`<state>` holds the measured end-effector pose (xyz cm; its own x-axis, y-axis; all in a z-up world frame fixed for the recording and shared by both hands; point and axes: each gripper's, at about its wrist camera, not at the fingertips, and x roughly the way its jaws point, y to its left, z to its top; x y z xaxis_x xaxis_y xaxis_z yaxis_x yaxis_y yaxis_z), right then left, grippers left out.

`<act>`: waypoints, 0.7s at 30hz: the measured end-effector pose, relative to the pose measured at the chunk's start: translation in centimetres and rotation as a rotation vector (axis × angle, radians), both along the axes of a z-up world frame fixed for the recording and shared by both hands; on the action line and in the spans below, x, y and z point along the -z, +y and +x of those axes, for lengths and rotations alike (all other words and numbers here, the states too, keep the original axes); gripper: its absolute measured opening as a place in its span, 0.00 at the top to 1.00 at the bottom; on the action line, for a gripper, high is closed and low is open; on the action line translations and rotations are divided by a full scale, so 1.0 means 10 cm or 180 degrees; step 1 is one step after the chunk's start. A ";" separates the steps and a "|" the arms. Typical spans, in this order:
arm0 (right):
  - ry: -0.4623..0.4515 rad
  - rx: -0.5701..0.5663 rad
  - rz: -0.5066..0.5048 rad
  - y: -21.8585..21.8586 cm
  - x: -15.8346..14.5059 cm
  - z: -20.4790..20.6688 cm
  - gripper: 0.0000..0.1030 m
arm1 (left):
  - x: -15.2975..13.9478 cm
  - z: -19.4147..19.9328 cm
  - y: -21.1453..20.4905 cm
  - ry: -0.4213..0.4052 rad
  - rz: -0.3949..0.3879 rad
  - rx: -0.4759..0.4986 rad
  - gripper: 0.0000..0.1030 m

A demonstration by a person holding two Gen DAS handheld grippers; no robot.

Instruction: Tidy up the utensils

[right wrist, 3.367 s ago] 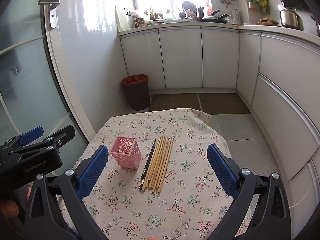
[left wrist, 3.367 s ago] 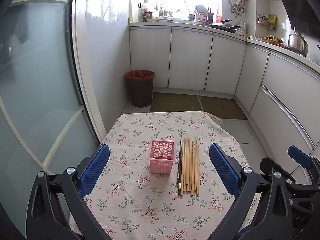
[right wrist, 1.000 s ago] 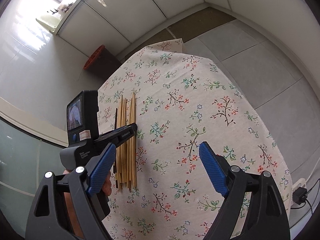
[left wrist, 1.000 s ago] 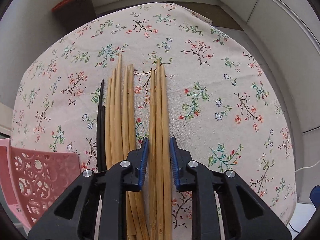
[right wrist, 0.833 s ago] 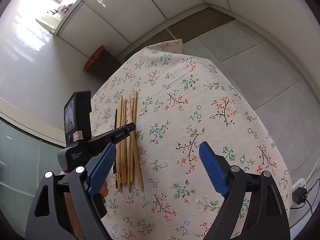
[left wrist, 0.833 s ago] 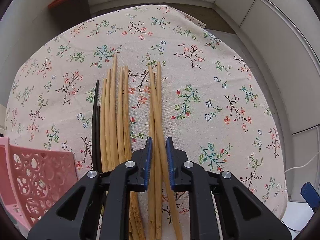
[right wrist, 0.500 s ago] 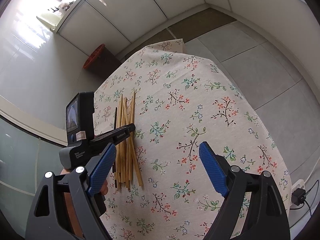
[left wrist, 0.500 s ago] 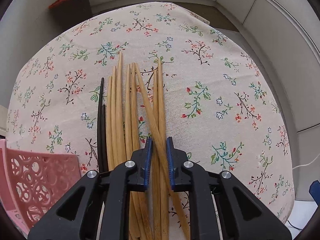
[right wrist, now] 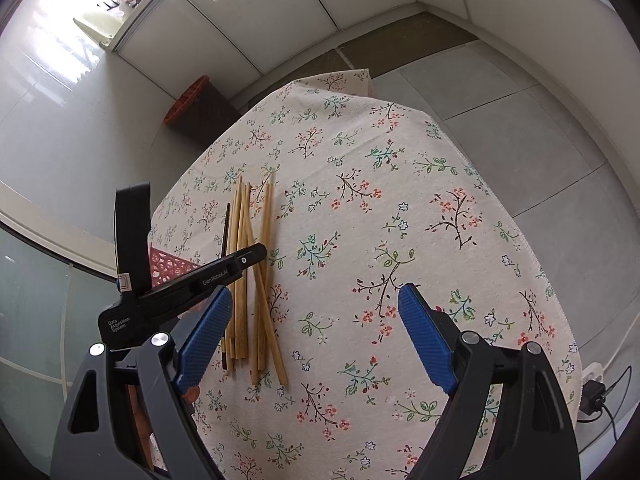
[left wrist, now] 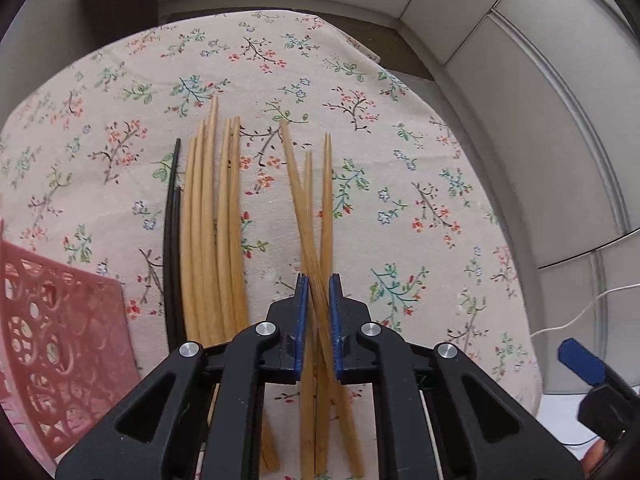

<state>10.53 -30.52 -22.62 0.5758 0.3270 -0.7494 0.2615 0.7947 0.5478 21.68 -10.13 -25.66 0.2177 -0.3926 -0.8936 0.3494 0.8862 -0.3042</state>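
The left gripper (left wrist: 318, 312) is pinching a small bunch of bamboo chopsticks (left wrist: 310, 216) between its blue pads (left wrist: 301, 320) — the jaws are drawn in close on three light sticks that are crossing one another inside the grip, their tips fanning out toward the far edge of the table (left wrist: 440, 184). In the right wrist view those same sticks are lying splayed on the floral tablecloth (right wrist: 400, 208), with their near ends pointing toward the near edge.

Just to the left of the gripped bunch, a second group of bamboo chopsticks (left wrist: 210, 216) is lying flat and roughly parallel, apart from the pinched ones. A pair of black chopsticks (left wrist: 172, 232) is lying along their left side, touching or nearly touching them. The pink perforated holder (left wrist: 60, 320) is sitting near the table's left edge, just beside the black pair.

The right gripper (right wrist: 314, 336) is hanging over the near right part of the table with its jaws spread wide, holding nothing — bare cloth is showing between the pads.

A dark bin with a red rim (right wrist: 192, 104) is standing on the floor beyond the table's far left corner.
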 end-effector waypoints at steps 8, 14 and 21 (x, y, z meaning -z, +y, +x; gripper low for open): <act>0.0139 -0.0054 -0.0036 0.05 0.12 0.15 0.21 | 0.09 -0.02 -0.20 -0.0105 0.0476 0.0100 1.00; 0.0314 -0.0044 0.0130 0.02 0.31 0.27 0.37 | 0.07 0.03 -0.22 -0.0043 0.0429 0.0074 0.95; 0.0343 -0.0181 -0.0010 0.13 0.36 0.45 0.42 | -0.09 -0.01 -0.07 -0.0075 0.0010 -0.0001 0.92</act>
<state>15.05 -29.17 -26.24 0.4723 0.3545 -0.8070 0.2733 0.8116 0.5164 21.62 -10.81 -24.74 0.2388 -0.3896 -0.8895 0.3562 0.8873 -0.2930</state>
